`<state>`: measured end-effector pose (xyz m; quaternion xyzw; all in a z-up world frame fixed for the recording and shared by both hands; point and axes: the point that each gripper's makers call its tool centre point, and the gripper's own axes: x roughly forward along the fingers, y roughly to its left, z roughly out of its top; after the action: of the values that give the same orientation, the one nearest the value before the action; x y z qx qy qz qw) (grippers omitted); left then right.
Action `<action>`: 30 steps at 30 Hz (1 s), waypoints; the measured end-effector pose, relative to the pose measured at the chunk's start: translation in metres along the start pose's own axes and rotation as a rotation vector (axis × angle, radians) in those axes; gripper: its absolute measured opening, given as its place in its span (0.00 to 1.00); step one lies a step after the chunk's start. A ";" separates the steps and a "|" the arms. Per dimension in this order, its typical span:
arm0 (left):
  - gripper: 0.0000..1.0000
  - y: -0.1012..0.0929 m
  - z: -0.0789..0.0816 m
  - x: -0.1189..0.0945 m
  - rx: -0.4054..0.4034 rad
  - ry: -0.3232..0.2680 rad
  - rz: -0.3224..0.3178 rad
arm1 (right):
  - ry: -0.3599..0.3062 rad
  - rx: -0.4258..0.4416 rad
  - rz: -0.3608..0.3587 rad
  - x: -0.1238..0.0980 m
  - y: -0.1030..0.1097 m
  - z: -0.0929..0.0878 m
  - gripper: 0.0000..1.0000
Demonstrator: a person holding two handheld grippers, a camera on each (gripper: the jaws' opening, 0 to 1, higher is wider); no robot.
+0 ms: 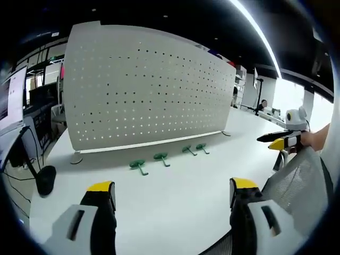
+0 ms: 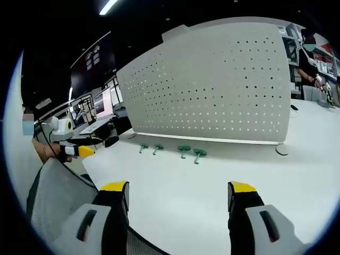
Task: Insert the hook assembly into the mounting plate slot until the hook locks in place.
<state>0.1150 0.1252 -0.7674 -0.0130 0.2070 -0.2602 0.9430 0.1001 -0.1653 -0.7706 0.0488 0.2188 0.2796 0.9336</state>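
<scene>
A tall white perforated mounting plate (image 1: 149, 90) stands upright on the white table (image 1: 175, 202), also seen as the mounting plate (image 2: 212, 85). Several green hook assemblies lie in a row on the table in front of it: one hook (image 1: 138, 165) nearest, another hook (image 1: 202, 147) farthest, and the same row of hooks (image 2: 184, 150). My left gripper (image 1: 172, 191) is open and empty, well short of the hooks. My right gripper (image 2: 178, 194) is open and empty too. Each gripper appears in the other's view: right gripper (image 1: 273, 141), left gripper (image 2: 85, 151).
A grey mesh chair back (image 1: 297, 180) sits at the table's near edge, between the grippers, also seen as the chair back (image 2: 58, 196). The plate rests on round feet (image 2: 282, 150). Monitors and desks (image 1: 21, 101) stand beyond the table. A person (image 2: 308, 58) stands far back.
</scene>
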 end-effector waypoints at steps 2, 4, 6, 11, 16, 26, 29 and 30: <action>0.91 0.000 0.001 0.000 0.000 -0.002 0.001 | 0.000 0.000 -0.001 0.000 0.000 0.000 0.73; 0.91 0.001 -0.001 0.000 0.001 0.000 0.001 | 0.001 0.000 0.000 0.000 0.000 0.000 0.73; 0.91 0.002 -0.001 0.000 0.002 0.000 0.000 | 0.001 0.000 -0.001 0.000 0.000 0.000 0.73; 0.91 0.001 -0.001 0.000 0.001 0.000 0.000 | 0.003 0.000 0.000 0.000 0.000 -0.001 0.73; 0.90 0.001 0.000 0.000 0.003 0.002 0.000 | 0.003 -0.001 0.000 0.000 0.000 0.000 0.73; 0.90 0.001 -0.001 0.000 0.004 0.004 0.000 | 0.001 -0.002 0.000 0.000 0.000 0.000 0.73; 0.90 0.001 -0.001 0.000 0.004 0.004 -0.001 | 0.003 -0.001 0.000 0.000 0.000 0.000 0.73; 0.90 0.001 -0.001 0.000 0.006 0.005 -0.001 | 0.001 -0.002 -0.001 0.000 -0.001 0.000 0.73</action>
<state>0.1146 0.1263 -0.7686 -0.0094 0.2086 -0.2612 0.9424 0.1005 -0.1655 -0.7712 0.0477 0.2191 0.2795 0.9336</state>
